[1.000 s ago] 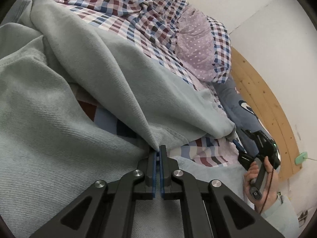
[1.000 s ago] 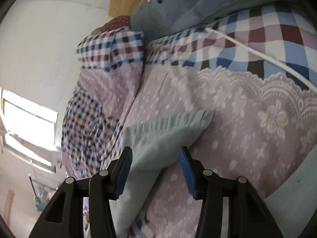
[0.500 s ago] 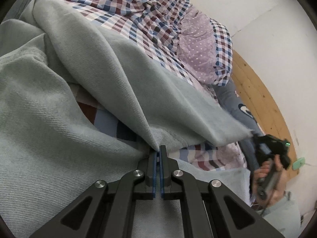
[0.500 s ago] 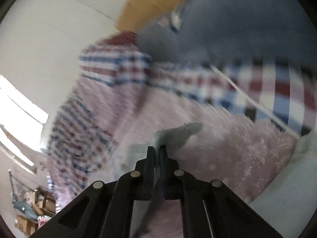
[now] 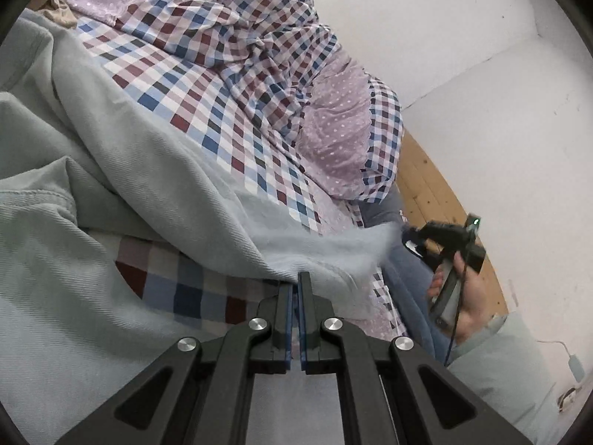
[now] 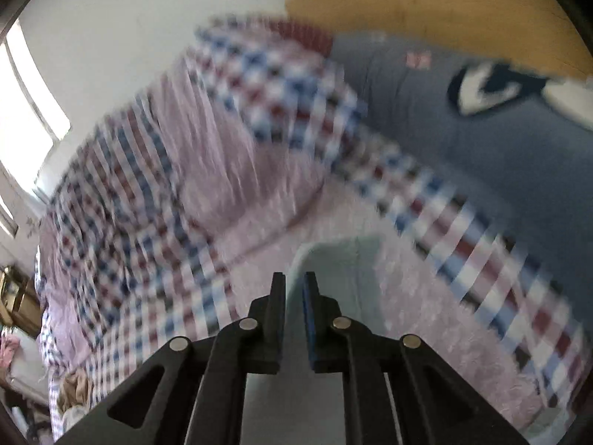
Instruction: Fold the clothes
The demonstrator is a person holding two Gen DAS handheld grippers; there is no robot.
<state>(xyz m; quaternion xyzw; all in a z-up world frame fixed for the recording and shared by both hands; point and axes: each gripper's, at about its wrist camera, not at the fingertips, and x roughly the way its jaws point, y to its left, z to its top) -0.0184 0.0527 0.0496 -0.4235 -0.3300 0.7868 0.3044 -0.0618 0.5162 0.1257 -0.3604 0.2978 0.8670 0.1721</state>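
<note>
Left wrist view is the only sharp one I've got right now, and there my left hand-held gripper (image 5: 295, 285) has its blue pads pinched nearly together on a fold of the pale green garment (image 5: 122, 170), which is spread over the checked bed cover (image 5: 222, 111) and fills most of the left side; its far edge runs out of the picture so I can't say what kind of garment it is. Off to the right I can see the right hand-held gripper (image 5: 409, 238) held by a hand (image 5: 465, 296) in a pale sleeve, and the garment's corner stretches right up to its tip, but that bit is smeared so I can't make out the grip from here. The right wrist view is badly motion-blurred. What I can read there: the right hand-held gripper (image 6: 294, 285) is closed down to a narrow slot with pale green cloth (image 6: 341, 259) running between the pads and sticking out past them. Behind it there's a lilac pillow (image 5: 337, 144), a blue cushion (image 6: 481, 148) with a print I can't make out, and a wooden headboard (image 6: 444, 7).
</note>
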